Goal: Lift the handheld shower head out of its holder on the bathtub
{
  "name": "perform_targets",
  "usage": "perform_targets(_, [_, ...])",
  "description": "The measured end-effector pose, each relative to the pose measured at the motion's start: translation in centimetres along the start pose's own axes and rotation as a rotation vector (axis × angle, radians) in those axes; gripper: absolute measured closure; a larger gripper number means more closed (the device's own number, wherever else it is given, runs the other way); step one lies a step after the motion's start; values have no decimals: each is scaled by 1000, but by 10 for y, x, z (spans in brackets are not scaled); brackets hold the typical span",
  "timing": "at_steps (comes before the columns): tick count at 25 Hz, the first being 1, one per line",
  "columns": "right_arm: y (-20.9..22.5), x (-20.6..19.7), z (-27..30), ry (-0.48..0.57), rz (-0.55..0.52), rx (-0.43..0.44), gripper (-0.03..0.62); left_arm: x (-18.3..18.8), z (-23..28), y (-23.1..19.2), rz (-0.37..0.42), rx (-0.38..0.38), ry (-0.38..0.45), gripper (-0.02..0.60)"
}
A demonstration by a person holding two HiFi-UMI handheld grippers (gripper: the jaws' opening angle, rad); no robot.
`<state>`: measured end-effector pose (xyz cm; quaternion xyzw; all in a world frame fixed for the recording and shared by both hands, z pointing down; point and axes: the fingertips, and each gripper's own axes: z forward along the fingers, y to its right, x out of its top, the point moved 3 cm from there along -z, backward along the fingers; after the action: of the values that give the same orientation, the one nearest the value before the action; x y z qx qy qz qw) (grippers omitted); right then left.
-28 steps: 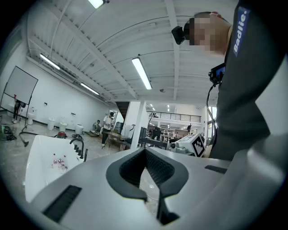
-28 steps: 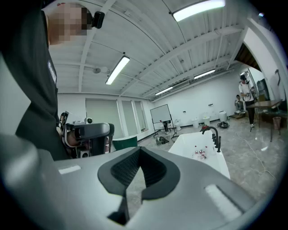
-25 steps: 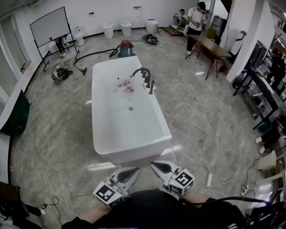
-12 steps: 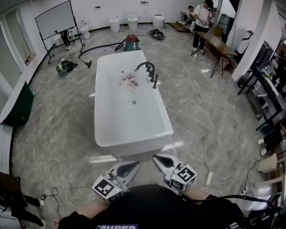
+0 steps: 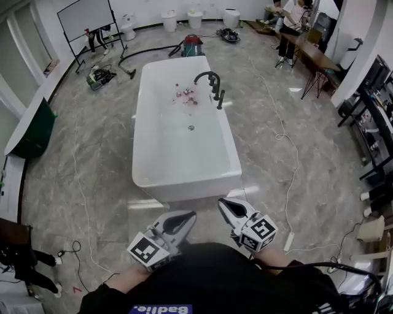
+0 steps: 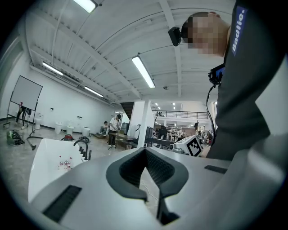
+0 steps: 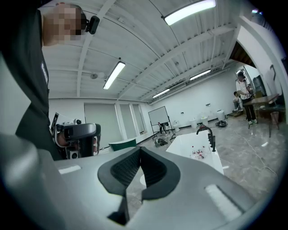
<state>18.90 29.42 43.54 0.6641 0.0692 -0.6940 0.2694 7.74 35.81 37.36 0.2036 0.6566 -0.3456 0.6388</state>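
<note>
A white freestanding bathtub (image 5: 184, 179) stands on the grey floor ahead of me. On its right rim rises a black arched faucet (image 5: 207, 76), with the black handheld shower head (image 5: 220, 98) upright in its holder beside it. My left gripper (image 5: 189, 216) and right gripper (image 5: 225, 203) hang close to my body, short of the tub's near end, both shut and empty. The left gripper view has the tub (image 6: 42, 157) and faucet (image 6: 82, 146) far off at the left. In the right gripper view the faucet (image 7: 206, 131) and shower head (image 7: 213, 144) are distant at the right.
Small bottles (image 5: 187, 95) lie inside the tub. A red vacuum (image 5: 192, 44) with a hose is behind it, and a whiteboard (image 5: 86, 17) at the back left. A white cable (image 5: 288, 153) and power strip (image 5: 288, 241) run along the right floor. Tables (image 5: 313, 55) and people (image 5: 295, 15) are at the back right.
The tub has come nearer and lower in the head view as I step toward it. Both grippers have moved forward with me and stayed shut.
</note>
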Motion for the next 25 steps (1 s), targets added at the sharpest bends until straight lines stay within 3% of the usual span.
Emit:
perform_targets(4, [19, 1, 11, -18, 3, -14, 591, 8, 9, -25, 9, 3, 6, 577])
perform_targets(9, [45, 4, 45, -26, 5, -63, 591, 2, 27, -70, -35, -39, 17, 577])
perform_targets(19, [114, 47, 178, 0, 12, -196, 591, 38, 70, -238, -26, -167, 31, 577])
perform_targets(25, [144, 67, 247, 22, 7, -258, 590, 54, 83, -318, -28, -224, 34, 577])
